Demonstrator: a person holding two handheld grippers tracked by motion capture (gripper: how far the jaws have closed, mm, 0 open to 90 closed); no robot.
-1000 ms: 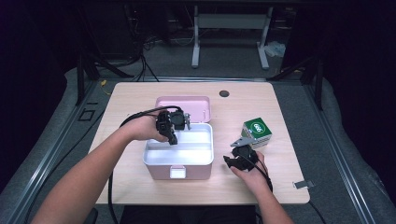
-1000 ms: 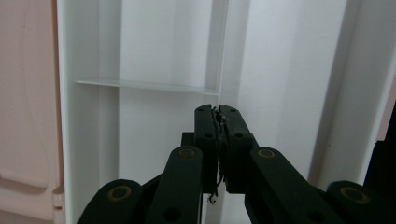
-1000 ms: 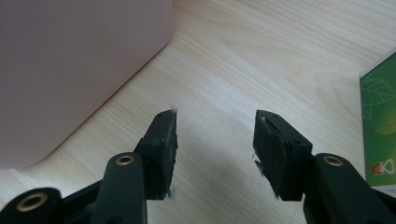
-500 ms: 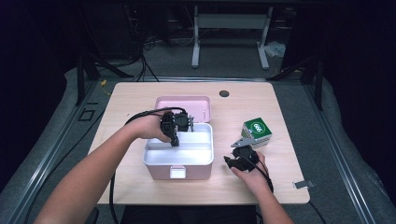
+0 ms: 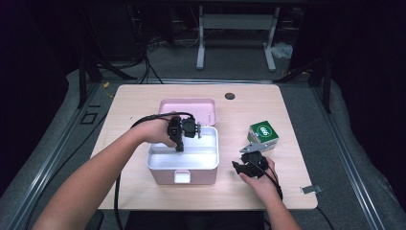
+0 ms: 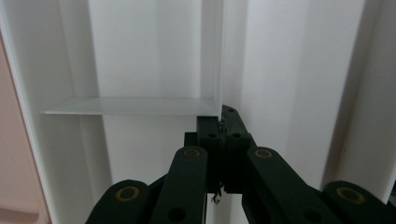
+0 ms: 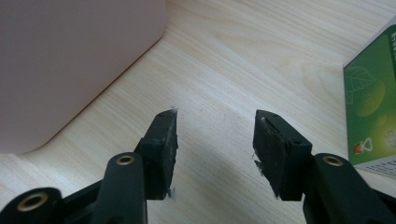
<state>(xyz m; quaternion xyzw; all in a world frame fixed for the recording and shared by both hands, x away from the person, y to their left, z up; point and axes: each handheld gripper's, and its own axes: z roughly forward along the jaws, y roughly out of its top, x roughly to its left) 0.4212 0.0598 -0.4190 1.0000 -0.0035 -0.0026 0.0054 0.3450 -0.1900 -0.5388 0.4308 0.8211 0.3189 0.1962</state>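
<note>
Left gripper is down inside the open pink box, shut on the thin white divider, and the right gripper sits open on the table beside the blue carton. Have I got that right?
Not quite: the square cardboard carton beside the right gripper is green and white, not blue, as the high view shows. The rest holds: the left gripper is inside the open pink box, shut on the thin white divider, and the right gripper sits open on the table.

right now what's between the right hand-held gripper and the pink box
Only bare wood of the table lies between the open right hand-held gripper and the pink box, as the right gripper view shows.
</note>
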